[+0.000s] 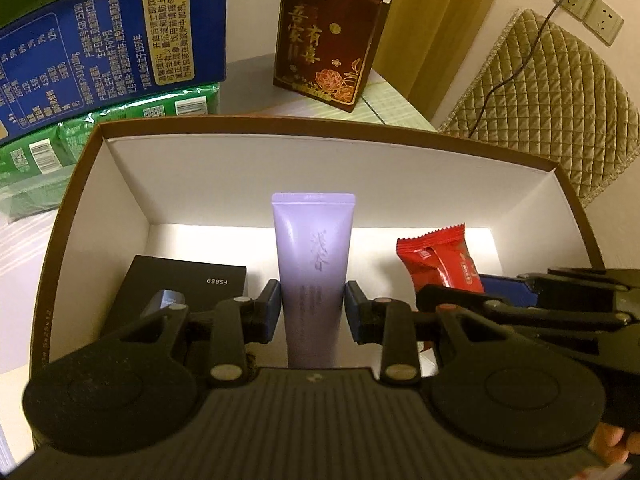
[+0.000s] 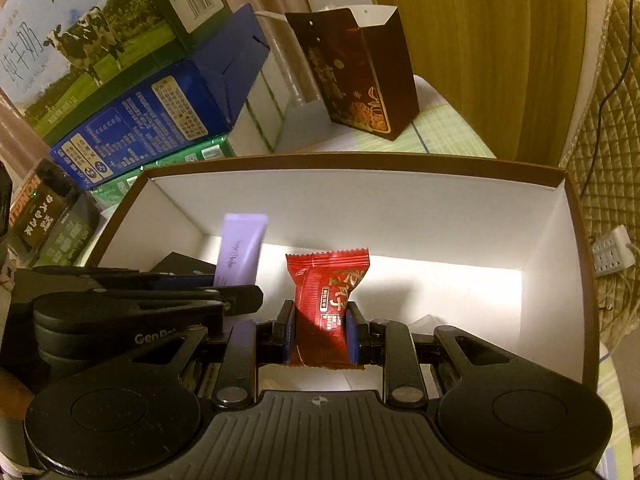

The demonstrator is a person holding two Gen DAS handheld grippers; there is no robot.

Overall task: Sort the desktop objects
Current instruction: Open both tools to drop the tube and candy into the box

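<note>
Lilac plastic tube (image 1: 312, 264), cap end hidden lower centre, clamped by left gripper (image 1: 313, 308); red foil snack packet (image 2: 326, 296) pinched by right gripper (image 2: 320, 334), both over brown-rimmed white cardboard box (image 1: 280, 168).

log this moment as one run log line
left tool: shut on purple tube | right tool: shut on red snack packet | both over open box

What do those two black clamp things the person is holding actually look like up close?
Both match. The left gripper and right gripper are matte black plastic: a ribbed body, a round disc at either side, and flat linkage bars with silver rivets running to two fingers faced with blue pads. The left one's side carries pale lettering starting "Gen". No cables or sleeves show.
</note>
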